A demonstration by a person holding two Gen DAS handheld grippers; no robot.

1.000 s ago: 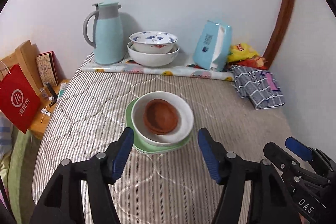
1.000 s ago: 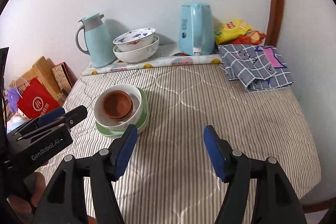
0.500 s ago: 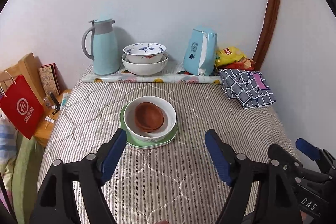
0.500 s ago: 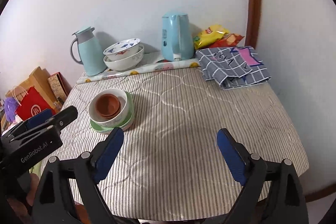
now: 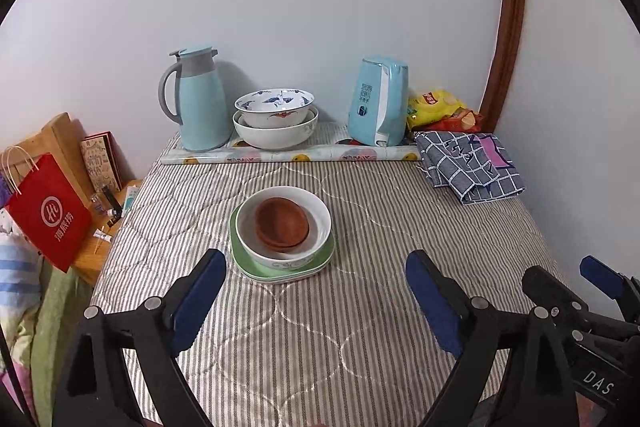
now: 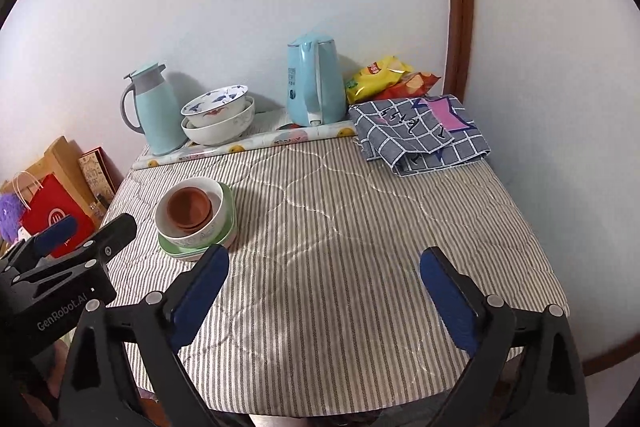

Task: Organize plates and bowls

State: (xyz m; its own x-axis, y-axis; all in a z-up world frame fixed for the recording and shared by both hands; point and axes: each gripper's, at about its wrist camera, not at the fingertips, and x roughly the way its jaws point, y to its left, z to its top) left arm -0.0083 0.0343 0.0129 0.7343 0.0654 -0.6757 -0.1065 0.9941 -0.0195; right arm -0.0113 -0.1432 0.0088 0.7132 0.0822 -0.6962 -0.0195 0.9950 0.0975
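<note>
Black clamp-style grippers, blue-padded fingers (image 5: 196, 301), silver screws, white "GenRobot.AI" and "DAS" lettering

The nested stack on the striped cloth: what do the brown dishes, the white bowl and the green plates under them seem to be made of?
Brown dishes: matte, even reddish brown with no glare, probably unglazed clay or wood; the look leaves it open. White bowl: glossy white with a faint pattern on the outside, likely glazed ceramic. Green plates: smooth pale green with a soft sheen, either glazed ceramic or melamine.
</note>
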